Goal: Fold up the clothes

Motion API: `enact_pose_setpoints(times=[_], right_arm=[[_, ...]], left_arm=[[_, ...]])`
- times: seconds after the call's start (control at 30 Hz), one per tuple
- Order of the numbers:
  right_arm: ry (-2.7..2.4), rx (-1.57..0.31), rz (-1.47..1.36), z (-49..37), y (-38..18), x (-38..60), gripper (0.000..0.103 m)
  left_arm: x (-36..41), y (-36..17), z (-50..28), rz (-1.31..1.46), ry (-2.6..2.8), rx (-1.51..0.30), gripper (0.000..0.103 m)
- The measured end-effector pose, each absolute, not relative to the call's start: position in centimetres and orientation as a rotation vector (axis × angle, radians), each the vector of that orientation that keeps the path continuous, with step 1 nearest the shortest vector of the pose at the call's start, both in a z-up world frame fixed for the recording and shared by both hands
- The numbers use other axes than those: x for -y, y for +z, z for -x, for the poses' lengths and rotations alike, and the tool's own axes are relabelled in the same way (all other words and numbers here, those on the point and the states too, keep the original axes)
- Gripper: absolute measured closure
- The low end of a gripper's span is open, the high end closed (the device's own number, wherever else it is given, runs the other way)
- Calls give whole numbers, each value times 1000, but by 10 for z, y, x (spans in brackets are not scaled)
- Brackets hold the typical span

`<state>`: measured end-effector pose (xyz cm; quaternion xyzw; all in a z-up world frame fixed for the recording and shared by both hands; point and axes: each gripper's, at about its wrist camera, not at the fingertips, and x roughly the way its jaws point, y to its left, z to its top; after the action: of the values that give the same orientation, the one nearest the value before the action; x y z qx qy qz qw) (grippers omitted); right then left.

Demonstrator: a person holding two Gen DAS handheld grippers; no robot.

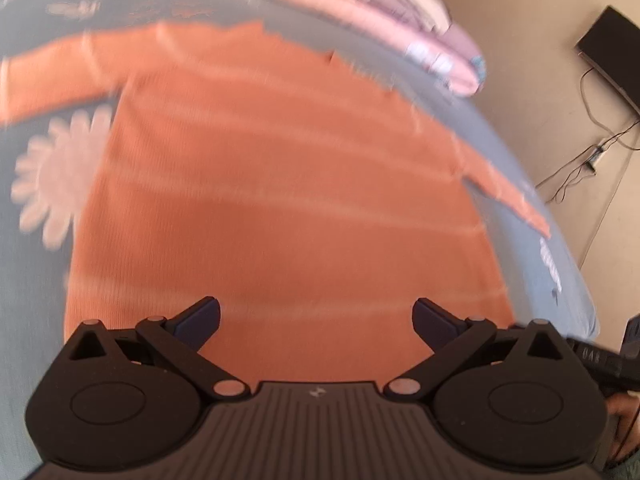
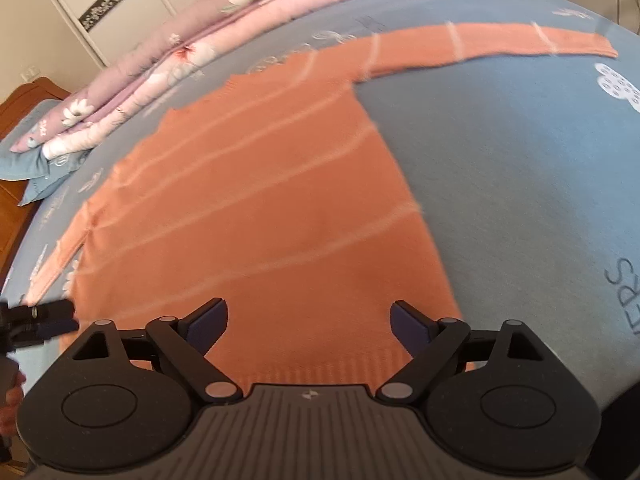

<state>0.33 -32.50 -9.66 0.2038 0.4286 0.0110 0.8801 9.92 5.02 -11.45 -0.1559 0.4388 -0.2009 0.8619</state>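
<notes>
An orange sweater (image 1: 280, 184) with thin pale stripes lies flat on a blue bedsheet (image 1: 36, 320), both sleeves spread out to the sides. In the left wrist view my left gripper (image 1: 316, 322) hovers over the sweater's lower part, open, with nothing between its fingers. The right wrist view shows the same sweater (image 2: 260, 216) with its ribbed hem nearest me. There my right gripper (image 2: 309, 326) hangs above the hem, jaws wide and empty. The left gripper (image 2: 36, 320) shows at the left edge of the right wrist view, next to a sleeve end.
A folded pink and lilac floral quilt (image 2: 192, 48) lies along the far side of the bed, with a blue pillow (image 2: 44, 168) and wooden headboard (image 2: 28, 96) at its end. Beyond the bed's edge are the floor, a dark box (image 1: 612, 52) and cables (image 1: 588, 152).
</notes>
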Motion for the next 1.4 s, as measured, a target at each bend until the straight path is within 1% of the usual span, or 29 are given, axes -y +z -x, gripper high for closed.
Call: enact_pose_setpoints(times=[0.17,0.3,0.37,0.47,0.53,0.57,0.7,0.83,0.9,1.03,1.13,1.23,1.3,1.4], right_arm=[[53,-920,-427,-6,-95,309,10],[66,-953,-418,2,-99,302,10],[74,-957,-398,6,-103,300,9],[91,-958,-366,8,-106,296,5],[91,-966,-359,5,-106,293,0],[88,-971,-359,4,-106,292,0],[71,-981,-341,0,-106,287,0],[77,-980,-336,3,-107,288,0],[79,-981,-340,3,-107,290,0],[82,-993,-330,0,-107,290,0],[78,-1000,-306,0,-107,286,0],[71,-1004,-301,-3,-99,283,0],[103,-953,-323,-3,-91,284,0],[125,-925,-314,-13,-87,283,0]], left_arm=[[-61,-133,-121,390,-328,-947,1],[-80,-146,-114,451,-295,-939,1],[-83,-147,-109,424,-313,-937,1],[-87,-138,-105,396,-312,-956,1],[-92,-129,-107,400,-334,-923,1],[-94,-124,-112,400,-338,-903,1],[-99,-116,-144,392,-343,-859,1],[-103,-132,-176,435,-329,-896,1],[-105,-139,-180,426,-304,-914,1],[-111,-146,-173,403,-305,-888,1],[-110,-143,-170,363,-297,-909,1],[-107,-126,-175,325,-309,-893,1],[-103,-112,-188,312,-347,-848,1],[-89,-97,-224,280,-382,-803,1]])
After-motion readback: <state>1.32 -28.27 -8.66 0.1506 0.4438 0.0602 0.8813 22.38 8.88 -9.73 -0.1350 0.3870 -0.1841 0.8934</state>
